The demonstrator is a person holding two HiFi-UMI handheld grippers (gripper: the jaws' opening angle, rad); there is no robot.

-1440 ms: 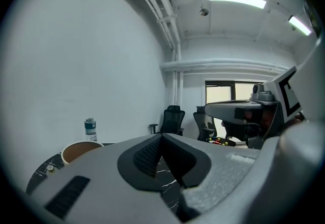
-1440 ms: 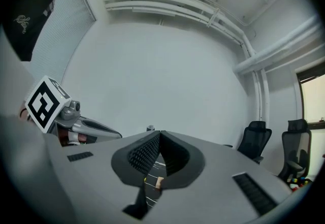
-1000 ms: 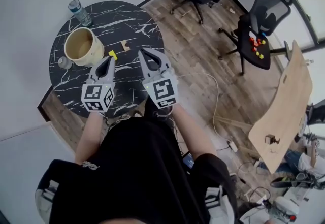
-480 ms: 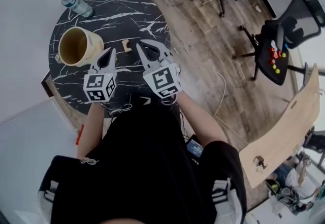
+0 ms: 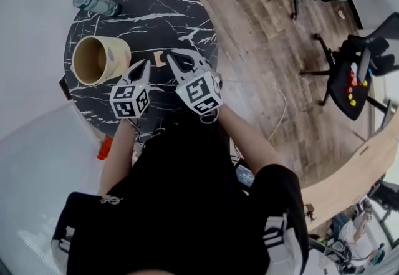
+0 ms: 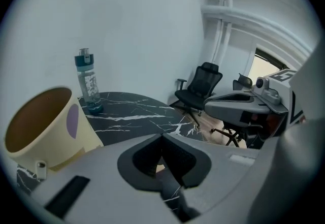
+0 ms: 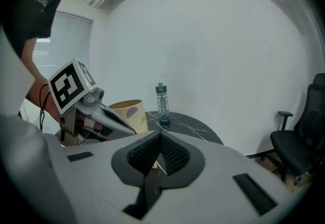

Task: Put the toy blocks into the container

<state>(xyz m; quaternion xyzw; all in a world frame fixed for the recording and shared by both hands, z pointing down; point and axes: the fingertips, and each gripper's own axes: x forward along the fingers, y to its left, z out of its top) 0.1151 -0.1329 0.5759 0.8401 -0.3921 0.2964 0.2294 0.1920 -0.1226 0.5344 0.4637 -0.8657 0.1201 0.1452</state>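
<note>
A cream container (image 5: 100,58) stands open-topped on the left of the round black marble table (image 5: 181,12). A small wooden block (image 5: 161,58) lies on the table between the two gripper tips. My left gripper (image 5: 145,65) hovers just right of the container, shut and empty. My right gripper (image 5: 174,55) is beside it, also shut, its tip right next to the wooden block. In the left gripper view the container (image 6: 45,126) is close at the left, and the right gripper (image 6: 249,103) at the right. The right gripper view shows the container (image 7: 127,114) behind the left gripper (image 7: 81,101).
A water bottle (image 5: 93,2) stands at the table's far left edge. Black office chairs (image 5: 349,80) stand on the wooden floor to the right, one carrying small coloured pieces. An orange object (image 5: 105,148) lies on the floor by the table's near edge. A white wall runs behind the table.
The head view has swung, so the table sits higher and the chairs further right. Both grippers stay shut side by side. The yellow block by the left tip is no longer visible.
</note>
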